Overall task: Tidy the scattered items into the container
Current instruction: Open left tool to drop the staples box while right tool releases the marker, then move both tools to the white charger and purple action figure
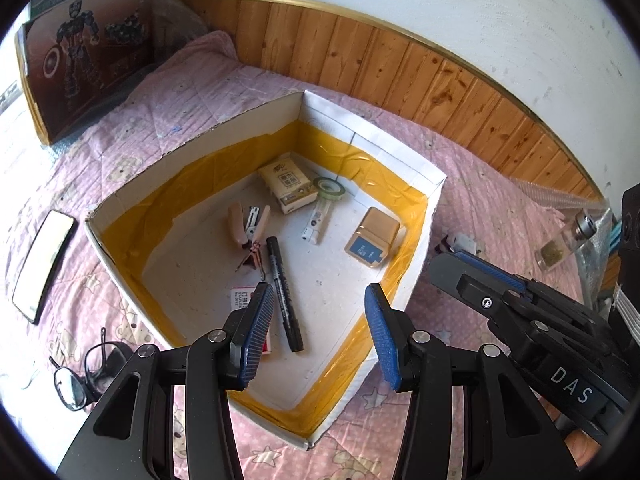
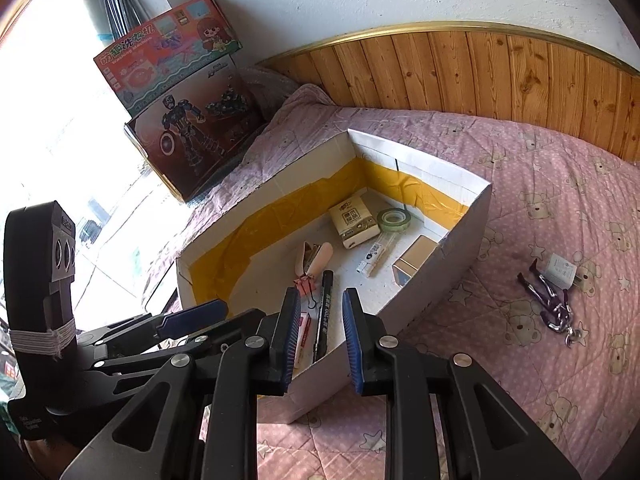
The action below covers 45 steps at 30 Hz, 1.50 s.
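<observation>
While both cameras look down into the white box, each catches things the other misses.

Common to both: box sits on the bed's pink quilt, yellow tape lining its inner walls. Inside are a tissue pack, green tape roll, white tube just below the roll, gold case, pink stapler, pink binder clip, black marker and a red-and-white staples box.

Left wrist view only: a mirror and a pair of glasses on the quilt left of the box, a small glass bottle far right, and something white past the box's right wall, too small to identify. Left gripper jaws are spread wide with nothing between them, hanging over the box's near part. Right gripper shows side-on at right; its gap is unreadable from here.

Right wrist view only: a white charger plug and a purple-and-metal chain on the quilt, well right of the box, still outside it. Right gripper jaws are narrow but apart, pinching nothing, over the box's near corner. Left gripper appears at lower left. Gold case is half hidden behind the box wall here. Toy boxes lean against the wall at left.
</observation>
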Tool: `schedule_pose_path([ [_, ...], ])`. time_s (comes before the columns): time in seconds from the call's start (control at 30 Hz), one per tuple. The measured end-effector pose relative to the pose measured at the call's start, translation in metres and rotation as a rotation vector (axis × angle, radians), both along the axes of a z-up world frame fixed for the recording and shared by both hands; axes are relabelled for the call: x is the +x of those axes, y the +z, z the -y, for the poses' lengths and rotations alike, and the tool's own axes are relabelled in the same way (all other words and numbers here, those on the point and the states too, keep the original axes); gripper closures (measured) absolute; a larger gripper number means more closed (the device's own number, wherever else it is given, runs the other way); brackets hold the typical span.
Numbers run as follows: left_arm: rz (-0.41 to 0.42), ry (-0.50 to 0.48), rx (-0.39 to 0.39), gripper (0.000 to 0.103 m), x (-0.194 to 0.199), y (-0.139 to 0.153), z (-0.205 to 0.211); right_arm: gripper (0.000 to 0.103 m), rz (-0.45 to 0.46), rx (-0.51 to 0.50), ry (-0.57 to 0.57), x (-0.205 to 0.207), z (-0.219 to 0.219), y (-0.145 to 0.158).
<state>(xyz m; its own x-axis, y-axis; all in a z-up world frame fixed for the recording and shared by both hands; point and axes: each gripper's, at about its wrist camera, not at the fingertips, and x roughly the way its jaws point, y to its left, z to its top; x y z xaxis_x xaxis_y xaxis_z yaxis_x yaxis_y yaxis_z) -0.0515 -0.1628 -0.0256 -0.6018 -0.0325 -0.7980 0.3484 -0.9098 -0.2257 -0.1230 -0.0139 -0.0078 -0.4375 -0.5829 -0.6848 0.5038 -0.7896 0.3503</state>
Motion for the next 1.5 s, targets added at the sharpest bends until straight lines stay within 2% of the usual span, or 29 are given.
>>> schedule_pose_path([
  [0.23, -0.029, 0.024, -0.026, 0.053, 0.002, 0.008, -0.007, 0.078, -0.022, -0.032, 0.024, 0.009, -0.014, 0.008],
  [0.53, -0.099, -0.015, -0.015, 0.053, 0.001, 0.021, -0.027, 0.076, -0.043, -0.067, 0.013, 0.014, -0.041, 0.020],
  [0.73, -0.141, -0.087, -0.025, 0.053, -0.007, 0.028, -0.048, 0.071, -0.046, -0.084, -0.052, 0.009, -0.081, 0.024],
  [0.93, -0.182, -0.210, -0.036, 0.053, -0.017, 0.030, -0.082, 0.070, -0.031, -0.085, -0.150, -0.006, -0.129, 0.017],
  [0.97, -0.183, -0.236, -0.042, 0.053, -0.018, 0.029, -0.088, 0.069, -0.025, -0.082, -0.168, -0.010, -0.136, 0.014],
  [1.13, -0.153, -0.319, -0.075, 0.053, -0.028, 0.014, -0.112, 0.053, 0.017, -0.010, -0.265, -0.032, -0.168, -0.015],
  [1.33, -0.096, -0.366, -0.058, 0.053, -0.046, -0.010, -0.124, 0.052, 0.094, 0.116, -0.309, -0.067, -0.186, -0.071],
  [1.5, -0.064, -0.414, -0.026, 0.053, -0.059, -0.030, -0.136, 0.051, 0.106, 0.204, -0.262, -0.094, -0.179, -0.107],
])
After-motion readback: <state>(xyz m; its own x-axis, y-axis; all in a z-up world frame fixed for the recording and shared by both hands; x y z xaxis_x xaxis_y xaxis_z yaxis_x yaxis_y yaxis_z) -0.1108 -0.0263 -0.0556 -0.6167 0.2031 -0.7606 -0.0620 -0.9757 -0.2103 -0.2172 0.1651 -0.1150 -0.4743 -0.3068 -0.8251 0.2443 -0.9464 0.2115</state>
